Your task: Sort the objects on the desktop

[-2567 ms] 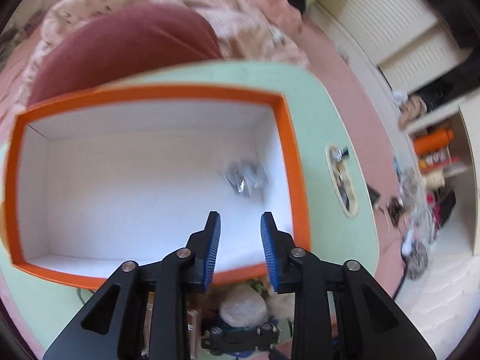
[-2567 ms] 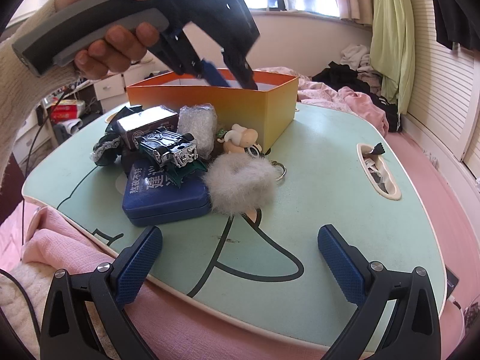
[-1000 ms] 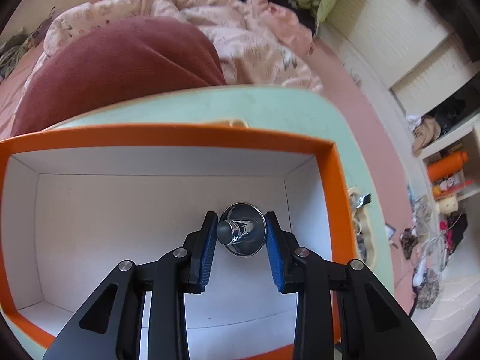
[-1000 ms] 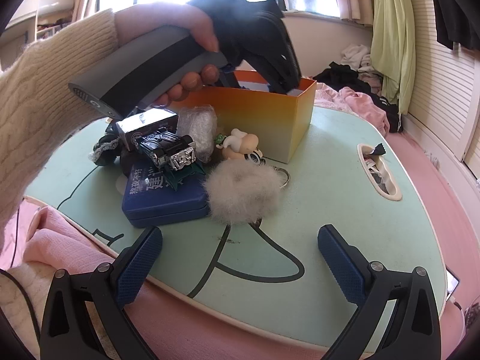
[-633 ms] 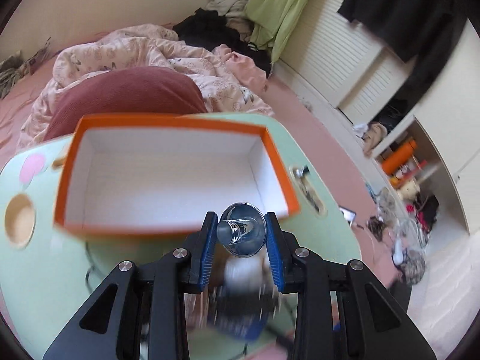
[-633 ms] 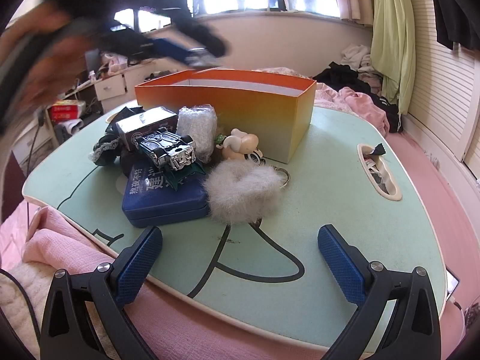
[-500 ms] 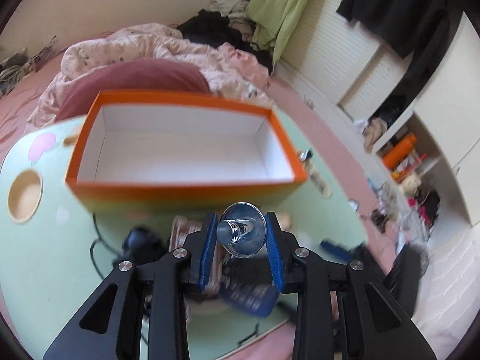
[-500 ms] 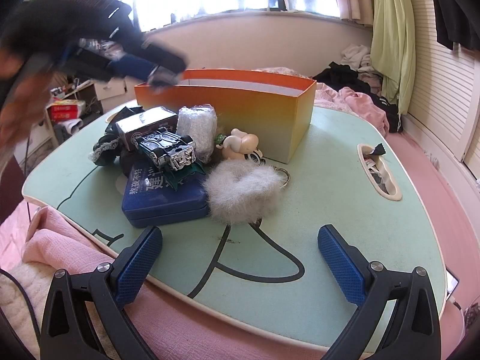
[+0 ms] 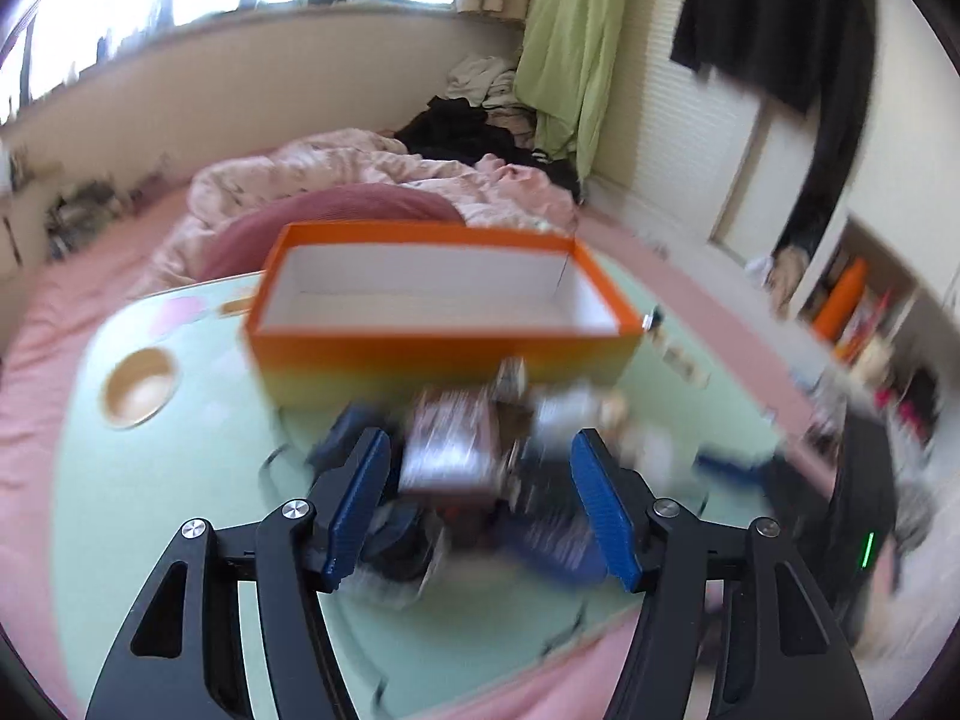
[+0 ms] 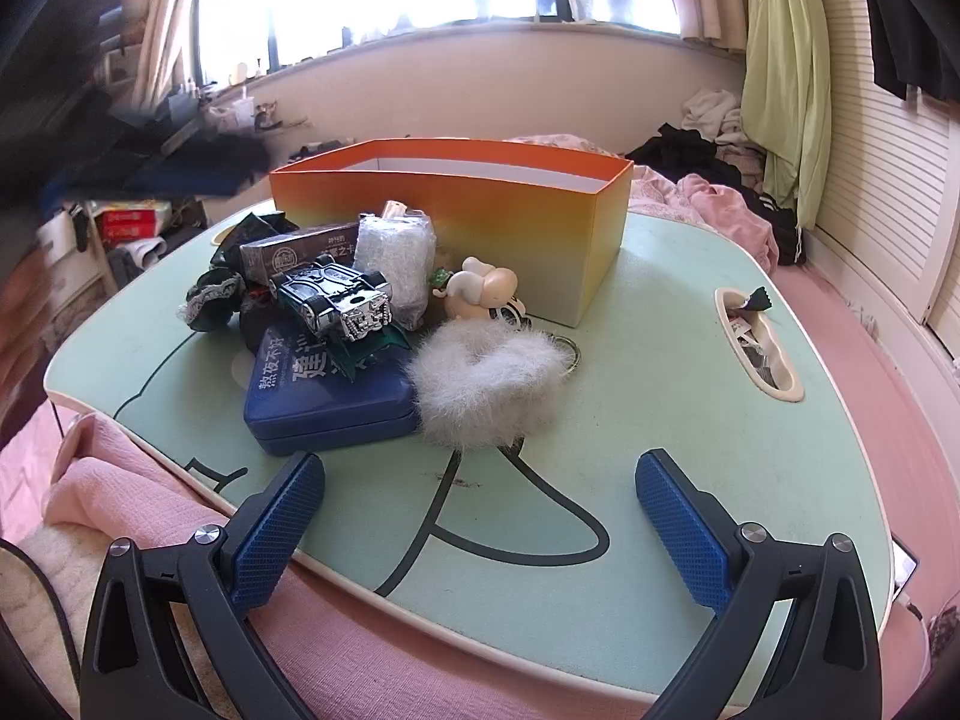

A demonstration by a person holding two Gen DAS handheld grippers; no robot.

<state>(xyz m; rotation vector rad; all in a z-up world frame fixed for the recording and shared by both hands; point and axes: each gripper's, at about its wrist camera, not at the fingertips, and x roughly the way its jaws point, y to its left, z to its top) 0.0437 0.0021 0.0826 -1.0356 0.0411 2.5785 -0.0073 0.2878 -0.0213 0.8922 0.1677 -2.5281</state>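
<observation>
Orange box (image 9: 444,360) sits at far side of green table (image 10: 690,372); unsorted pile (toy car (image 10: 336,300), blue case (image 10: 324,396), white fluffy scrunchie (image 10: 492,378)) lies in front of it. Shiny metal piece clamped half a second ago no longer between left gripper (image 9: 480,498) pads; jaws have just been opening, now half-wide, empty, above blurred pile. Judged: next pick starting. Right gripper (image 10: 480,534) hangs wide open, holding nothing, over near table edge.

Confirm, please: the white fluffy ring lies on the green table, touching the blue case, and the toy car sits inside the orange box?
Not quite. In the right wrist view the toy car sits on the blue case, outside the orange box. The white fluffy ring does lie on the green table, touching the case.
</observation>
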